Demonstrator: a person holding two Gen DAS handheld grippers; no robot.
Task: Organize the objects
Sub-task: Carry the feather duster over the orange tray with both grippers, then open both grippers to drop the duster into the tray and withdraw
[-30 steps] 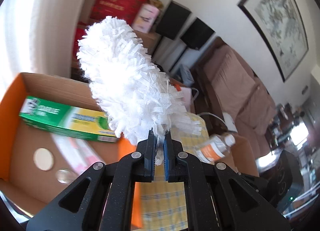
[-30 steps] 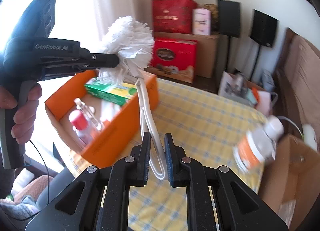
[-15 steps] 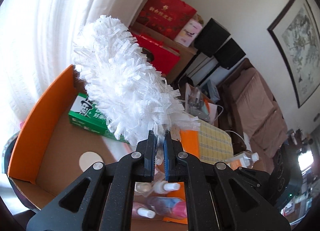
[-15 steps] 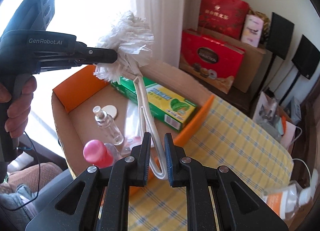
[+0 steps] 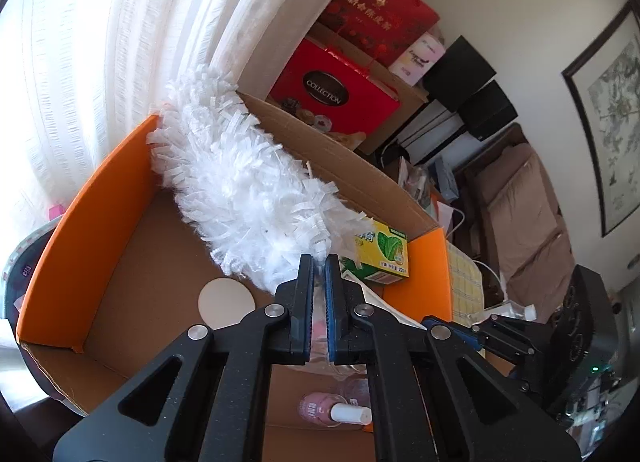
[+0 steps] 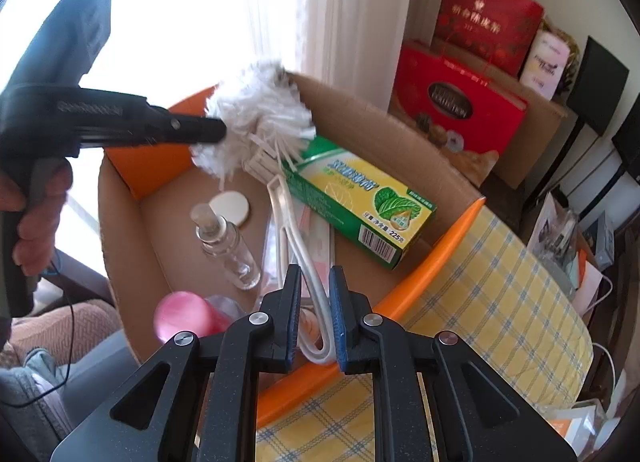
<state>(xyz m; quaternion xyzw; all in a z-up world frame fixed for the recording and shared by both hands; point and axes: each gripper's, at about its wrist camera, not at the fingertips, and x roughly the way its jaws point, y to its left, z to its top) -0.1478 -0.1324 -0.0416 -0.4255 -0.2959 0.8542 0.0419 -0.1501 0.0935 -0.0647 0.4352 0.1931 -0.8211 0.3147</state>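
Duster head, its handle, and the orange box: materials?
Duster head: likely synthetic fibre, matte white shredded strips. Handle: probably plastic, smooth glossy white loop. Orange box: cardboard, raw brown inner faces, orange coated outer skin.

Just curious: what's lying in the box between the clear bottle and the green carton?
In the right wrist view, the duster's white handle runs between clear bottle and green carton.

Home living room — sofa (image 5: 524, 222), framed painting (image 5: 612, 110).
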